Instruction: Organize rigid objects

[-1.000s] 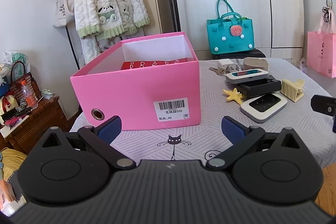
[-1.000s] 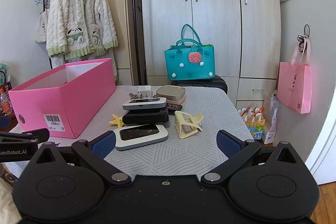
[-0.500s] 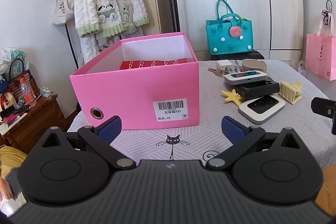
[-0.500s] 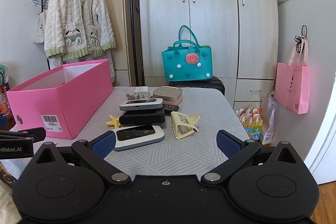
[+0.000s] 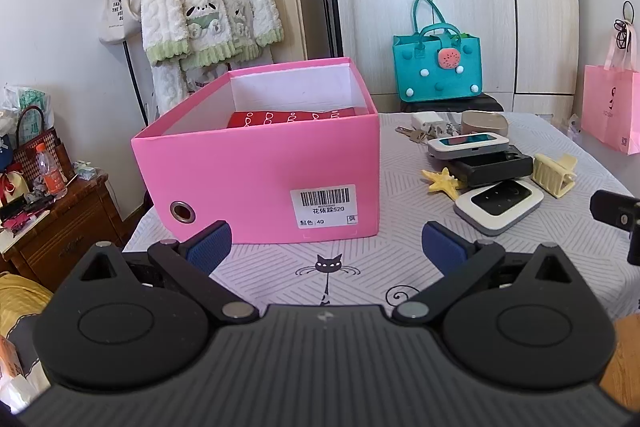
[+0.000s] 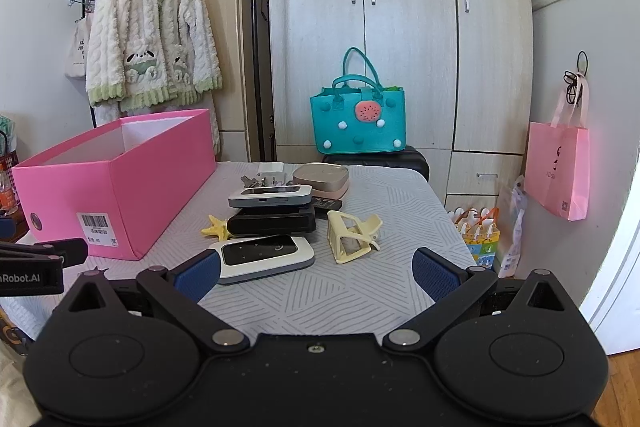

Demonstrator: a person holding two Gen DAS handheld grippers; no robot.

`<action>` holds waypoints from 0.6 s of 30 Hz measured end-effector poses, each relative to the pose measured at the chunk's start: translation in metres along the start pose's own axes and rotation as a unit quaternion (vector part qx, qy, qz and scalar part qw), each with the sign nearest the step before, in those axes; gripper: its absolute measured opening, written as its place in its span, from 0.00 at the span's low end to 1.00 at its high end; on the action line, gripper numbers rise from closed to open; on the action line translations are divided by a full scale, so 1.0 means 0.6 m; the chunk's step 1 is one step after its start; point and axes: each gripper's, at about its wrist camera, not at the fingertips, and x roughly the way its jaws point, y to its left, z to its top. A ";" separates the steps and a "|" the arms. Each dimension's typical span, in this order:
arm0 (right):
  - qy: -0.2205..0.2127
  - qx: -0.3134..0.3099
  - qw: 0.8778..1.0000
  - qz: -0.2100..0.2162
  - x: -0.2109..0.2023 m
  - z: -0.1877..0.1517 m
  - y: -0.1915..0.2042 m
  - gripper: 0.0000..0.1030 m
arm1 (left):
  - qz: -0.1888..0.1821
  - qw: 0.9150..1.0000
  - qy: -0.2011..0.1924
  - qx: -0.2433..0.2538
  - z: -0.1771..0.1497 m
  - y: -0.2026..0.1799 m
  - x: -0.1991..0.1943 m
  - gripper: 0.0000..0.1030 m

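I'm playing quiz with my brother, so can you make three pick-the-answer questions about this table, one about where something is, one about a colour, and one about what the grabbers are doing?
1. Where does the yellow starfish lie?
A. Inside the pink box
B. On the tablecloth beside the black case
C. On top of the hair claw clip

2. What colour is the item lying inside the pink box?
A. Red
B. Green
C. Blue

3. What state are the two grippers in?
A. Both open and empty
B. Both shut on a device
C. One holds the keys

Answers:
1 B, the starfish sits on the cloth against the black case.
2 A, a red patterned item shows over the box's rim.
3 A, the left gripper and the right gripper both have their pads wide apart with nothing between them.
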 end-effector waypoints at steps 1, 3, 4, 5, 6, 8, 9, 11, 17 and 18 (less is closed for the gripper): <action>0.000 -0.001 1.000 0.000 0.000 0.000 0.001 1.00 | 0.000 1.000 0.000 0.000 0.000 0.000 0.000 1.00; 0.000 -0.002 1.000 0.000 0.001 0.000 0.001 1.00 | 0.000 1.000 0.000 0.000 0.000 0.000 0.000 1.00; 0.001 -0.003 1.000 0.000 0.001 0.000 0.002 1.00 | 0.000 1.000 0.000 0.000 0.000 0.000 0.000 1.00; 0.001 -0.003 1.000 0.000 0.001 0.000 0.002 1.00 | 0.000 1.000 0.000 0.000 0.000 0.000 0.000 1.00; 0.001 -0.003 1.000 0.000 0.001 0.000 0.002 1.00 | 0.000 1.000 0.000 0.001 0.000 0.000 0.000 1.00; 0.002 -0.005 1.000 0.000 0.001 -0.001 0.003 1.00 | 0.000 1.000 0.000 0.000 0.000 0.001 0.000 1.00; 0.002 -0.005 1.000 0.000 0.001 -0.001 0.004 1.00 | 0.000 1.000 0.000 0.000 0.000 0.001 0.000 1.00; 0.002 -0.005 1.000 0.000 0.001 -0.001 0.004 1.00 | 0.000 1.000 0.000 0.000 0.000 0.001 0.000 1.00; 0.002 -0.006 1.000 0.000 0.001 -0.001 0.004 1.00 | 0.000 1.000 0.000 0.000 0.000 0.000 0.000 1.00; 0.002 -0.006 1.000 0.000 0.001 -0.001 0.004 1.00 | 0.000 1.000 0.000 0.000 0.000 0.000 0.000 1.00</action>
